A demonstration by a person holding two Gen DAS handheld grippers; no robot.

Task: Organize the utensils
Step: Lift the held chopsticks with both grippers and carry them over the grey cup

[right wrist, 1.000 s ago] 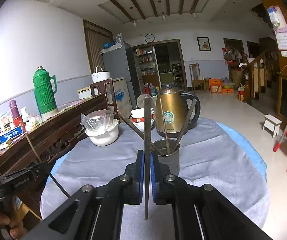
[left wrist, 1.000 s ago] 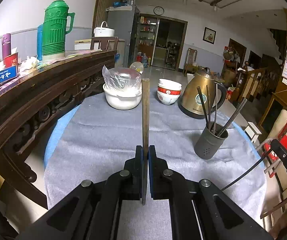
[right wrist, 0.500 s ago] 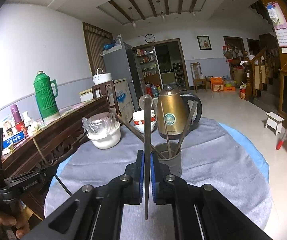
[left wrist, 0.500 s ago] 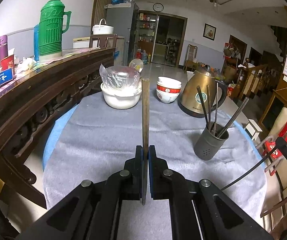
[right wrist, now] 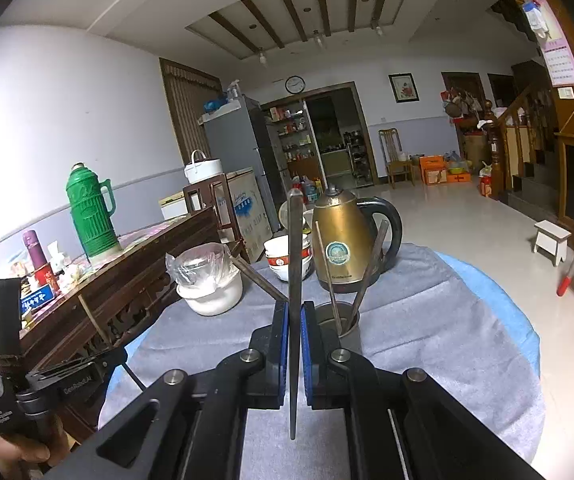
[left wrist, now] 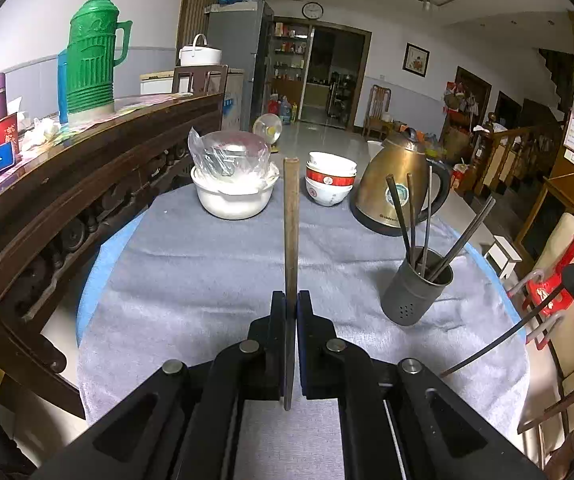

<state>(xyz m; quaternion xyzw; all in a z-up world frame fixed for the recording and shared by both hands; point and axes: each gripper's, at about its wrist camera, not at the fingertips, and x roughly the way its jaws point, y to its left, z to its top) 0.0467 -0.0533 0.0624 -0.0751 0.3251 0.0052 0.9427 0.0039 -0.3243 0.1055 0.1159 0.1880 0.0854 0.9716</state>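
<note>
Through the left wrist view, my left gripper (left wrist: 291, 308) was clamped on a brown wooden chopstick (left wrist: 290, 232) above the round table's grey cloth (left wrist: 191, 264). The grey perforated metal utensil cup (left wrist: 415, 292) held several dark chopsticks (left wrist: 401, 216).

Through the right wrist view, my right gripper (right wrist: 295, 312) pinched a dark flat chopstick (right wrist: 295, 280) just before that cup (right wrist: 351, 332), the gold electric kettle (right wrist: 341, 240) behind.

Bare grey cloth (left wrist: 207, 280) left of holder (left wrist: 417, 296); bowls (left wrist: 329, 184), kettle (left wrist: 399, 188) behind.
</note>
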